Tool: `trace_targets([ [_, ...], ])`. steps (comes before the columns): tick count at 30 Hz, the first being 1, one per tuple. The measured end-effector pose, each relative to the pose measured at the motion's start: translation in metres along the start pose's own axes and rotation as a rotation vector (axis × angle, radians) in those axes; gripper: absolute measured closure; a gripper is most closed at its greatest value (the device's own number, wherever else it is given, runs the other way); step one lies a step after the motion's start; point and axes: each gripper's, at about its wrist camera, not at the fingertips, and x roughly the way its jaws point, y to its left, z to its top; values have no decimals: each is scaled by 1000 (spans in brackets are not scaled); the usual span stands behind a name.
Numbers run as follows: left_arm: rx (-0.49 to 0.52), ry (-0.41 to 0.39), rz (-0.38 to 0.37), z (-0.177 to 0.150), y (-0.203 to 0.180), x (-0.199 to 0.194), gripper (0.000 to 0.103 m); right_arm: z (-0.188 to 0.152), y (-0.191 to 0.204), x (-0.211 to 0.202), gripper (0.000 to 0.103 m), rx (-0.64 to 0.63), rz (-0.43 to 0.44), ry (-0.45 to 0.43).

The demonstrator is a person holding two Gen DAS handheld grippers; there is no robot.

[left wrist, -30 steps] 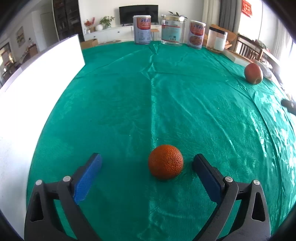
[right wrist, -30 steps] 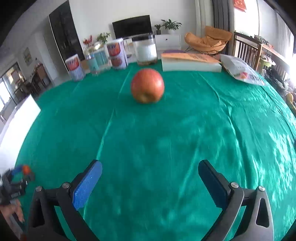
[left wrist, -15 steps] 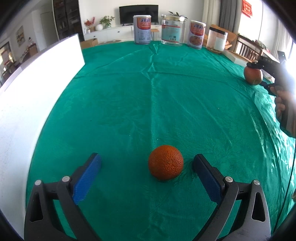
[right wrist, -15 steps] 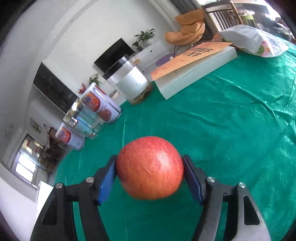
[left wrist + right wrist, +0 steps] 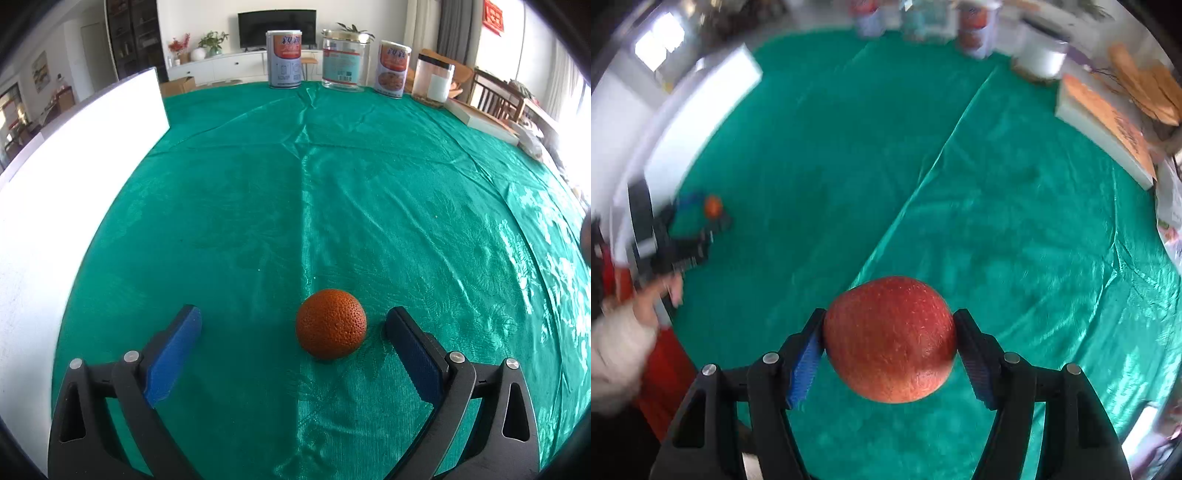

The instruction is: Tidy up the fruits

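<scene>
between the wide-open left gripper blades, at two o'clock beside the right blade, sits the orange on the tablecloth; the right gripper clamps the lifted apple.

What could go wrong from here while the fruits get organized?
The apple is pinched only at its sides by the right gripper above the green cloth; it might slip and roll. The orange sits off-centre in the open left gripper, near one finger, so closing could nudge it away.
</scene>
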Motion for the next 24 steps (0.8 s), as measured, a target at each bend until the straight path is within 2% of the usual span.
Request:
trace_targets([
  [2, 0, 0, 0, 0, 0, 0, 3, 3, 29, 26, 35, -118, -89, 144],
  [4, -1, 0, 0, 0, 0, 0, 3, 15, 49, 48, 35, -177, -163, 211],
  [7, -1, 0, -1, 0, 0, 0, 3, 42, 65, 56, 35, -190, -218, 173],
  [10, -5, -1, -1, 0, 0, -1, 3, 62, 73, 55, 35, -163, -194, 75],
  [13, -7, -1, 0, 0, 1, 0, 3, 63, 77, 52, 35, -126, -181, -27],
  [15, -7, -1, 1, 0, 1, -1, 3, 58, 73, 43, 33, -76, -164, -129],
  [16, -7, -1, 0, 0, 1, 0, 3, 54, 69, 38, 27, -47, -160, -172],
  [17, -7, -1, 0, 0, 1, 0, 3, 48, 65, 31, 6, -16, -163, -223],
  [18, -8, -2, 0, 0, 1, 0, 3, 40, 63, 23, 0, 18, -171, -299],
  [20, -8, -2, 0, 0, 1, 0, 3, 13, 57, 5, 0, 106, -167, -476],
  [22, -8, -2, -2, 0, 1, 0, 3, -29, 51, -1, 0, 249, -116, -643],
  [24, 3, 1, -20, -1, 0, 0, 2, -72, 56, 11, 0, 367, -74, -724],
])
